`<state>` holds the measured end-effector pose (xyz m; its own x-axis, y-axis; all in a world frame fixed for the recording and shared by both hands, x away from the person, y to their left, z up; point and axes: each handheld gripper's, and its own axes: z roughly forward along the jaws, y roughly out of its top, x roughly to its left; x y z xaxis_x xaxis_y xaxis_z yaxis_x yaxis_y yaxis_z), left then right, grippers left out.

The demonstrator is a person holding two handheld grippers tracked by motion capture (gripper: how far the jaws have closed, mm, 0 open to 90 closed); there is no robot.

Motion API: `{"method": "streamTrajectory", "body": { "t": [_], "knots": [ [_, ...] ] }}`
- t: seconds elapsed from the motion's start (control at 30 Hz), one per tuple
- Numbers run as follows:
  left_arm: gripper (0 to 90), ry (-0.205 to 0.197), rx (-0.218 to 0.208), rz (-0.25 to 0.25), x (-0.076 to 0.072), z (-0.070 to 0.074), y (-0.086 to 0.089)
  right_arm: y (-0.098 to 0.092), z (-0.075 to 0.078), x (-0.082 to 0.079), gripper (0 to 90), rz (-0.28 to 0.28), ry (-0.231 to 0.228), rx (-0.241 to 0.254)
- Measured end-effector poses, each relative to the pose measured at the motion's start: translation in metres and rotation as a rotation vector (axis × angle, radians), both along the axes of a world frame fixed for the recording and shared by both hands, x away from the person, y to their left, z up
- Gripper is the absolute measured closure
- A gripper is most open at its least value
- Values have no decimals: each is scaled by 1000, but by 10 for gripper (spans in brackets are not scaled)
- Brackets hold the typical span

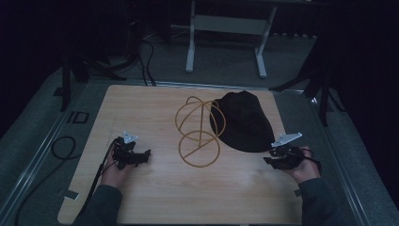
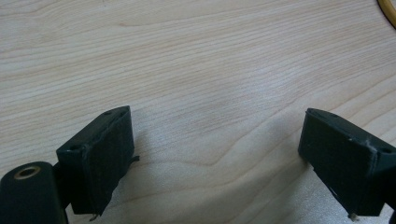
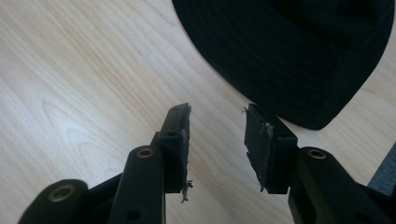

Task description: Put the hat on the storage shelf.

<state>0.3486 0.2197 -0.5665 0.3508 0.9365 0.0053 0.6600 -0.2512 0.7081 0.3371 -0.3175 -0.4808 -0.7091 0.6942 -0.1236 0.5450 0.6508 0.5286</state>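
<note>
The black hat [image 1: 242,121] lies flat on the desk [image 1: 155,197], on its right half, leaning against the far side of a wire stand [image 1: 200,132] that sits mid-desk. The right tongs [image 1: 278,159] hover just off the hat's near right edge, and they are the nearer pair by far; in the right gripper view the hat [image 3: 299,51] lies straight ahead and slightly to the right of the tongs [image 3: 217,140], whose jaws stand a little apart with nothing between them. The brim edge is close beyond the tips, not touching. The left tongs [image 1: 136,157] rest low on the left half, well apart from hat and stand; in the left gripper view their jaws [image 2: 215,154] gape wide over bare wood. Judging by this, a short forward reach by the right hand would meet the brim.
</note>
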Motion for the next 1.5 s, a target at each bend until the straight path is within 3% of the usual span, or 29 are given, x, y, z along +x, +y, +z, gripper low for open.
{"method": "streamTrajectory", "body": {
  "t": [0.87, 1.5],
  "knots": [
    [107, 1, 1, -1, 0, 0, 0, 10, 27, 27, 521, -8, -10, -13],
    [107, 1, 0, 0, 0, 0, 0, 20, 40, 50, 520, -20, -20, -95]
  ]
}}
